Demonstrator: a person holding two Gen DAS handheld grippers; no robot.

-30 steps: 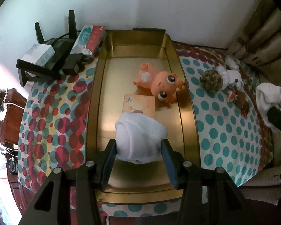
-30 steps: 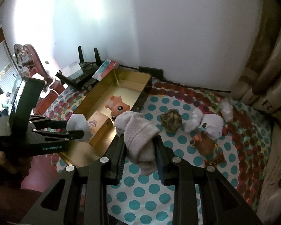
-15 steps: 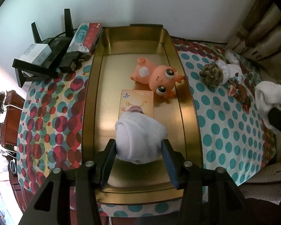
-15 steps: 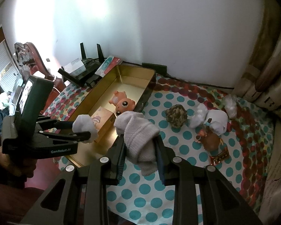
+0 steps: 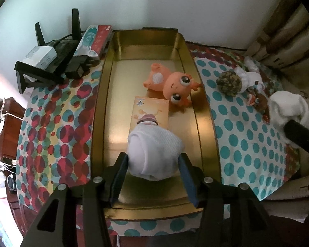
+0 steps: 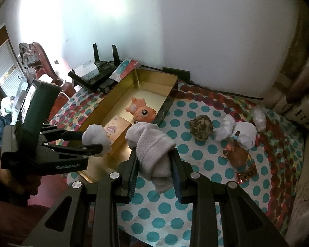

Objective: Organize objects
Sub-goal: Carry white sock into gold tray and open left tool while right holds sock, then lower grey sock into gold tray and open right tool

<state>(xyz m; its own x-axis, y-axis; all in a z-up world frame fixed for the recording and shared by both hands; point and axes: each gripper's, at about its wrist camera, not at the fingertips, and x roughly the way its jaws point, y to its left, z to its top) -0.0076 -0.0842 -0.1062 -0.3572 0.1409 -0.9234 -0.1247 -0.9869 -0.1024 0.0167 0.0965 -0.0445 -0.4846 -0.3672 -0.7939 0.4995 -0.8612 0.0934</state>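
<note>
The polka-dot tablecloth [image 6: 195, 156] runs to the wall, bare between the toys; the gold tray [image 5: 105, 107] has free floor at its far end; inside it lie an orange toy [image 5: 175, 84] and a card box [image 5: 150, 111]; the left gripper [image 5: 152, 168] hovers over the tray's near end, jaws opening around a white sock bundle [image 5: 154, 152]; only the right view shows the right gripper [image 6: 154, 164] clamped on a knitted sock [image 6: 154, 150] beside the tray's edge.

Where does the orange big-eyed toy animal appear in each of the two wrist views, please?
Left wrist view: the orange toy lies above centre, in the far half of the gold tray, beyond the flat box.
Right wrist view: the orange toy lies left of centre, in the same tray.
Shared landmark: the black router behind the tray.
</note>
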